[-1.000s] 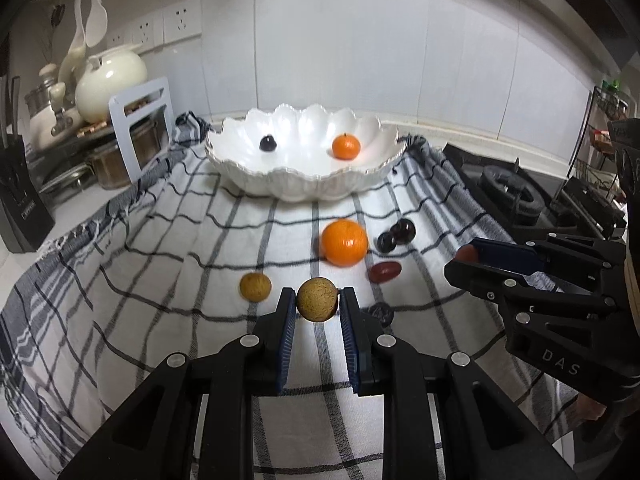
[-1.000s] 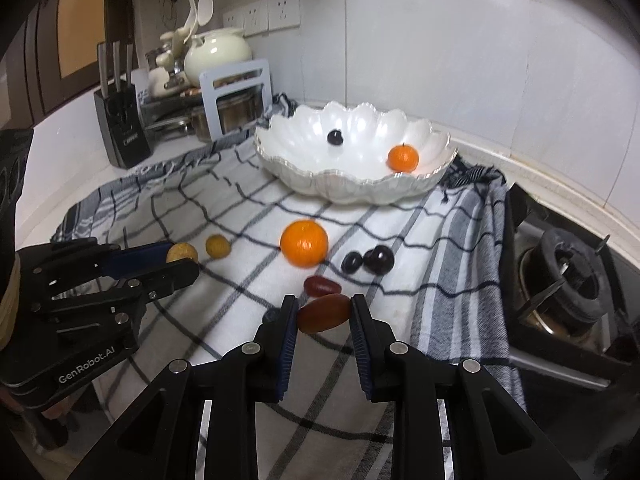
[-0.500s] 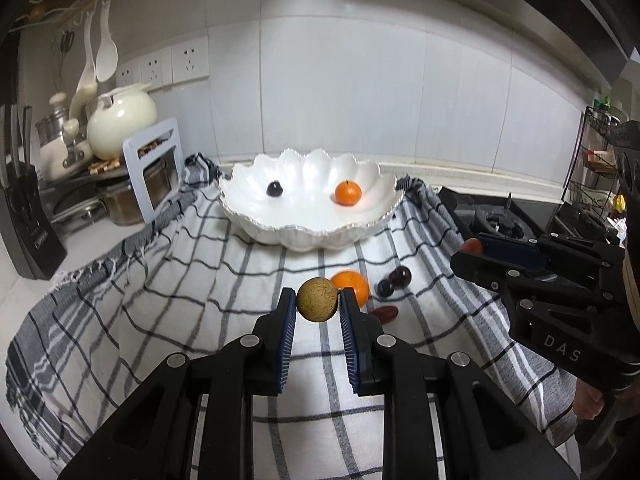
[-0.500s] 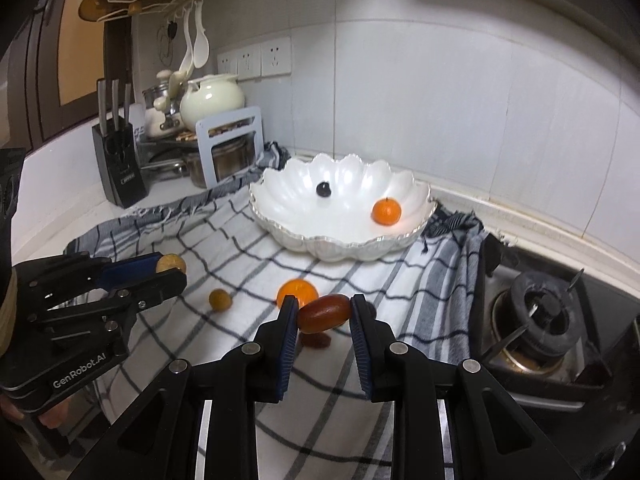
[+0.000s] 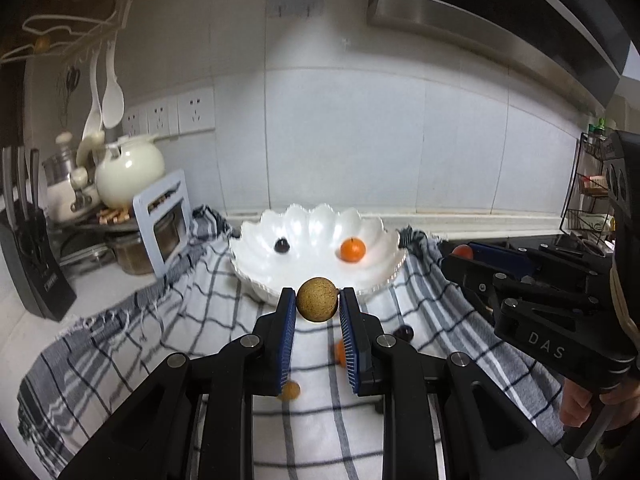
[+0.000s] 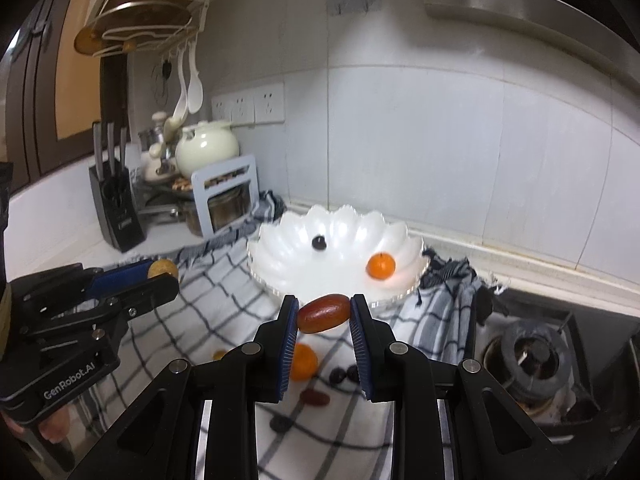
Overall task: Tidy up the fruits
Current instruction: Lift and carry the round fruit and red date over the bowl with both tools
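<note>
White scalloped bowl [image 5: 320, 256] sits at 12 o'clock of the left tongs [image 5: 318, 304], which are clamped on a round tan fruit [image 5: 317, 299] above the checked cloth [image 5: 160, 320]; a tangerine [image 5: 353, 250] and dark berry [image 5: 281, 245] lie in the bowl. From the right wrist, the right tongs [image 6: 324, 314] pinch a reddish oblong fruit [image 6: 323, 313], bowl at 12 o'clock. Both loads appear mid-carry; next, each likely needs moving over the rim and releasing.

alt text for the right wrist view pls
The right gripper pinches an oblong reddish-brown fruit above a checked grey-and-white cloth, short of a scalloped white bowl holding a small orange and a dark berry.
</note>
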`<action>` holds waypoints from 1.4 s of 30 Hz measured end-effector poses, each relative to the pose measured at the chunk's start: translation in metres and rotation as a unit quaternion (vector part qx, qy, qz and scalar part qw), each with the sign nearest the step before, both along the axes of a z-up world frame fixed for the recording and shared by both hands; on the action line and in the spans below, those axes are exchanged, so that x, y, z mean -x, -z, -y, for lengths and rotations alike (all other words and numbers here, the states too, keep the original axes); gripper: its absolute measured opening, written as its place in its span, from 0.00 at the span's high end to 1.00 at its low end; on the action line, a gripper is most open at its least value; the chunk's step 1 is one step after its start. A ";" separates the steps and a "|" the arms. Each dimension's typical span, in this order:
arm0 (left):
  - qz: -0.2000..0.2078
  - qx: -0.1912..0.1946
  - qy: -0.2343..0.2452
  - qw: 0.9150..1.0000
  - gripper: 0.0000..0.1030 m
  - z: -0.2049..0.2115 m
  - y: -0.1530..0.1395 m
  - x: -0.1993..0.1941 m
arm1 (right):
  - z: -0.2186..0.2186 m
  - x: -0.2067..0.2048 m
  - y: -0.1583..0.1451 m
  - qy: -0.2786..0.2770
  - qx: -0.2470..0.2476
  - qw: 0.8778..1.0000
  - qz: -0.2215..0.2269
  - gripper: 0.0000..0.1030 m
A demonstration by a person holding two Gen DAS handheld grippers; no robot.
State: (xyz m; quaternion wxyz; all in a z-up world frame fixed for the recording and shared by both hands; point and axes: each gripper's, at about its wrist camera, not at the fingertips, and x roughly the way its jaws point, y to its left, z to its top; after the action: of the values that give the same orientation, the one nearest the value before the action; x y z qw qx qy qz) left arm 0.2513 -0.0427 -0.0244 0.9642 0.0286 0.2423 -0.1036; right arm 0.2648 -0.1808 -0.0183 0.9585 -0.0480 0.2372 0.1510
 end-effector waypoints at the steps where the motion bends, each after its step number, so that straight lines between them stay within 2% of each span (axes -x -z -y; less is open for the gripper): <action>1: 0.005 -0.002 0.000 1.000 0.78 0.000 -0.003 -0.001 | 0.000 -0.002 -0.003 0.002 -0.003 1.000 0.002 0.73; 12: 0.039 0.000 -0.007 0.999 0.78 -0.004 -0.032 -0.028 | -0.002 -0.032 -0.025 0.018 -0.027 0.999 0.021 0.73; 26: 0.033 0.010 -0.012 0.999 0.78 -0.009 -0.043 -0.080 | -0.008 -0.081 -0.035 0.025 -0.036 0.999 0.005 0.73; 33: 0.012 0.020 -0.014 1.000 0.78 -0.013 -0.043 -0.115 | -0.012 -0.113 -0.032 0.019 -0.039 0.999 -0.015 0.73; 42: -0.030 0.011 -0.022 0.999 0.78 -0.010 -0.025 -0.161 | -0.012 -0.162 -0.016 0.022 -0.035 0.997 -0.057 0.73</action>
State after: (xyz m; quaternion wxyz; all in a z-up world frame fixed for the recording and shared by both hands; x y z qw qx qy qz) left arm 0.4123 -0.0323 0.0010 0.9588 0.0091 0.2705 -0.0859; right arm 0.4270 -0.1686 -0.0027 0.9474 -0.0002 0.2873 0.1411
